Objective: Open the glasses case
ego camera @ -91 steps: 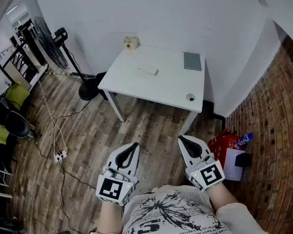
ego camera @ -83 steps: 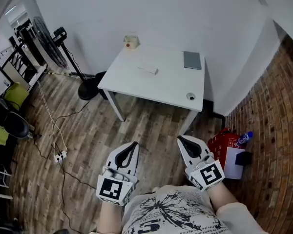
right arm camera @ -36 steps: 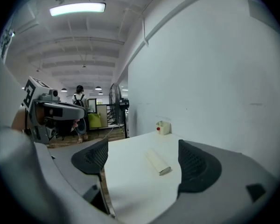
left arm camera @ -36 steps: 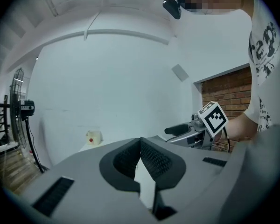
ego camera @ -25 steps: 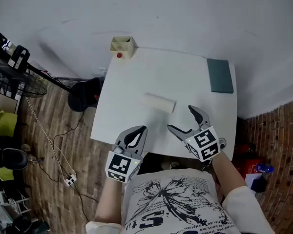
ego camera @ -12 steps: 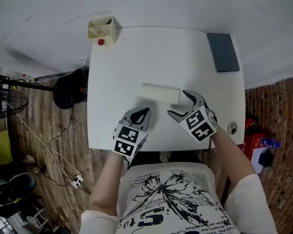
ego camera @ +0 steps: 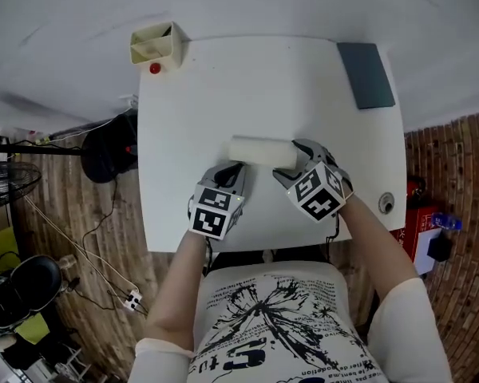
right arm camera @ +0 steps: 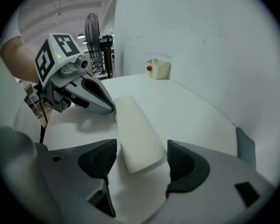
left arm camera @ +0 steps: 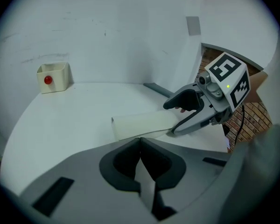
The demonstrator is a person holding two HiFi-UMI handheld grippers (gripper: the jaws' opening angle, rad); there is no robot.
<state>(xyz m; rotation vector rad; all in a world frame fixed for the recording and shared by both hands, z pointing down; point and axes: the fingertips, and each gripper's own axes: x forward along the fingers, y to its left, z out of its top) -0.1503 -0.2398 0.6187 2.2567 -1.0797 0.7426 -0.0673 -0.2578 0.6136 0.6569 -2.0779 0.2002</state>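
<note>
One case, mid-frame, looks light, hard, slippy; grip its end. Spread right tongs were just closing round it; left tongs are pressed together.

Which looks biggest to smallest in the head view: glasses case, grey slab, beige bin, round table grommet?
1. grey slab
2. glasses case and beige bin: too alike to rank
3. round table grommet, clearly smallest

Bright even light, soft shadows, fisheye edge distortion.
</note>
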